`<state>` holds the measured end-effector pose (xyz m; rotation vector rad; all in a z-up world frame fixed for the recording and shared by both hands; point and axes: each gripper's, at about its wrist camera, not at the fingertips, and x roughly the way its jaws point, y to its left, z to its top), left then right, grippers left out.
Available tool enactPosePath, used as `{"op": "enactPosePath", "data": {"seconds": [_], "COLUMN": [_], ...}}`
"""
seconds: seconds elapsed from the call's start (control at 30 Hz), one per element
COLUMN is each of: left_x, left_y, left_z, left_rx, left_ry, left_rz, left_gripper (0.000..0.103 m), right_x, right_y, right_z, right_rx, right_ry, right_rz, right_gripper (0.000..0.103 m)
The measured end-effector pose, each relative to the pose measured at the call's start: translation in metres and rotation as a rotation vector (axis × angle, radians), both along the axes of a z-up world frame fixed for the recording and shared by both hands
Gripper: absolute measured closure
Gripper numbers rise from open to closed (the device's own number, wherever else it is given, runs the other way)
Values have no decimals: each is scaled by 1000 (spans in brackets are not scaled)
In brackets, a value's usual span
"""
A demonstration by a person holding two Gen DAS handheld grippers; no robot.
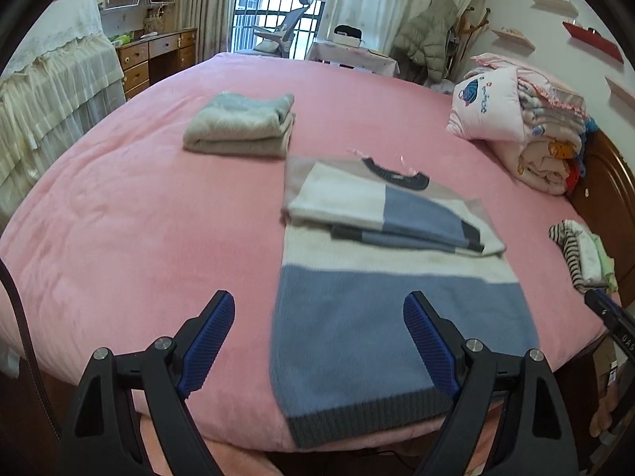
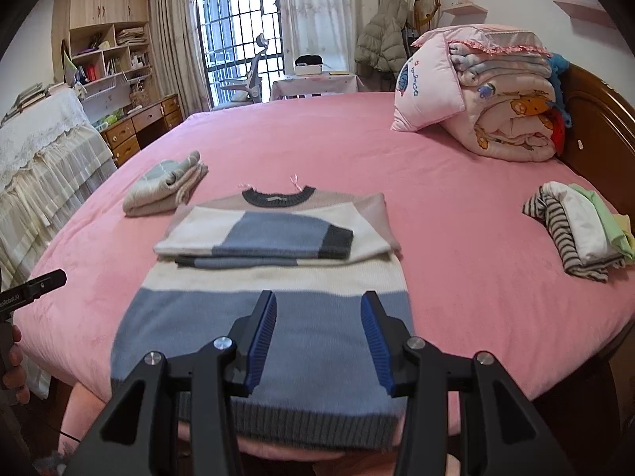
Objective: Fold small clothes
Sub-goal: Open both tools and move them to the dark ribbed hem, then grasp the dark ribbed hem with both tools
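The bed [image 2: 436, 182] filled both views, its pink cover carrying everything. On it, nearest me, lay the sweater [image 2: 270, 317], a blue, cream and grey knit spread flat with both sleeves already crossed over the chest and its ribbed hem at the bed's edge. I judged it soft, fairly thick and limp: it would sag from a single pinch, so I reckoned the two hem corners were the place to take hold, one per side.

My left hand-held gripper [image 1: 317, 309] hovered spread wide above the hem's left corner, holding nothing. My right hand-held gripper [image 2: 319, 309] hovered over the blue band, jaws apart and empty.

The right view showed the striped pile [image 2: 575, 234] in full; the left view caught only its edge, but showed the folded grey knit [image 1: 242, 127] more plainly.
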<state>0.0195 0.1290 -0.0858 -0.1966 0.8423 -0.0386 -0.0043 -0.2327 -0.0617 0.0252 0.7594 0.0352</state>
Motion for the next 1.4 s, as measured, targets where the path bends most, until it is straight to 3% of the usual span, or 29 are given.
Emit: {"op": "enactPosePath", "data": {"seconds": [0.27, 0.5, 0.63, 1.13, 1.4], "left_x": [-9, -13, -20, -21, -18], "left_y": [0, 18, 26, 4, 5], "left_z": [-62, -107, -130, -170, -180], "left_rx": [26, -52, -144, -267, -329], "left_ry": [99, 250, 332, 472, 495], "left_rz": [44, 95, 106, -11, -12], "left_gripper": [17, 17, 17, 17, 17], "right_x": [-16, -21, -24, -25, -18], "right_y": [-7, -19, -32, -60, -66], "right_z": [-40, -85, -106, -137, -152], "right_rx": [-38, -10, 8, 110, 182], "right_ry": [67, 176, 235, 345, 387], "right_rz": [-29, -72, -95, -143, -172], "right_gripper": [59, 59, 59, 58, 59]}}
